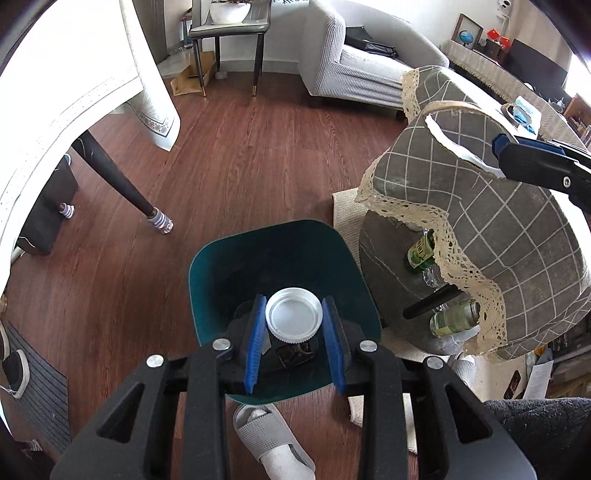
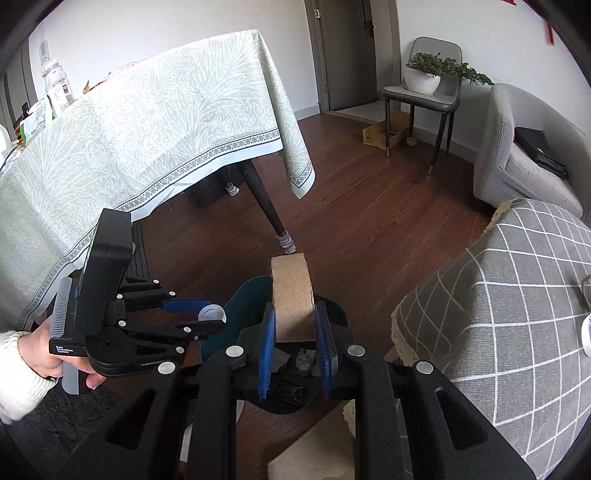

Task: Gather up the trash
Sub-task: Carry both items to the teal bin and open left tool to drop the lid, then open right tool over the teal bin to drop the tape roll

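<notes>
My left gripper (image 1: 294, 314) is shut on a white plastic lid (image 1: 294, 315) and holds it over the open dark green trash bin (image 1: 207, 269) on the floor. Dark scraps (image 1: 293, 355) lie in the bin's bottom. My right gripper (image 2: 294, 325) is shut on a brown cardboard tube (image 2: 291, 295) and holds it above the same bin (image 2: 251, 295). The left gripper (image 2: 207, 317) with its lid (image 2: 211, 314) shows in the right wrist view, just left of the tube. A right gripper finger (image 1: 532, 162) shows at the right edge of the left wrist view.
A low table under a grey checked cloth (image 1: 498, 221) stands right of the bin, with bottles (image 1: 421, 254) beneath it. A dining table with a pale tablecloth (image 2: 147, 129) stands to the left, its leg (image 1: 118, 177) near the bin. A grey slipper (image 1: 269, 439) lies by the bin. A sofa (image 1: 362, 70) and a chair (image 1: 229, 33) stand beyond.
</notes>
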A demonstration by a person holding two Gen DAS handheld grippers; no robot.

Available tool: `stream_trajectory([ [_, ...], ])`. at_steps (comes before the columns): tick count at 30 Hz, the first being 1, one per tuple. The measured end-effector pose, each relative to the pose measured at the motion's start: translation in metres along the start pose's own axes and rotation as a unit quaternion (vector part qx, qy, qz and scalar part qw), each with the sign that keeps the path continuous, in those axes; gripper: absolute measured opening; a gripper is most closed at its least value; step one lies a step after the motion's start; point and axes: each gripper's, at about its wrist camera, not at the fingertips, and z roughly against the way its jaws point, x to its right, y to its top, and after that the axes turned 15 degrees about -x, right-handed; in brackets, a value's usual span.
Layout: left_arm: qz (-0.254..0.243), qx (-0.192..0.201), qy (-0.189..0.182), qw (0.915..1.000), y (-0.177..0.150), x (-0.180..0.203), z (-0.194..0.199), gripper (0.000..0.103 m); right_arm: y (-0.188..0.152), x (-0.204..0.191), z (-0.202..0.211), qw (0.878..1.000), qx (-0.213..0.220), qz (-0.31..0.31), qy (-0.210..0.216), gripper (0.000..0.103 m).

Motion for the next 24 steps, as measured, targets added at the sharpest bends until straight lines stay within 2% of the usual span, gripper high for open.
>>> stream_trajectory([
  [3, 0.0, -0.011, -0.002, 0.9999, -0.002, -0.008, -0.003, 0.034, 0.006, -0.009, -0.009, 1.0, -0.006, 0.006, 0.004, 0.021],
  [6, 0.003, -0.016, -0.004, 0.9999, -0.005, -0.016, -0.004, 0.047, 0.017, -0.013, -0.021, 1.0, -0.013, 0.009, 0.009, 0.021],
  [12, 0.02, -0.005, -0.003, 0.9998, -0.009, -0.035, 0.004, 0.047, 0.027, -0.019, -0.041, 0.999, -0.027, 0.012, 0.014, 0.021],
  [24, 0.034, 0.056, -0.022, 0.9976, -0.013, -0.055, 0.035, 0.056, 0.031, -0.03, -0.091, 0.997, -0.083, 0.005, 0.006, 0.021],
])
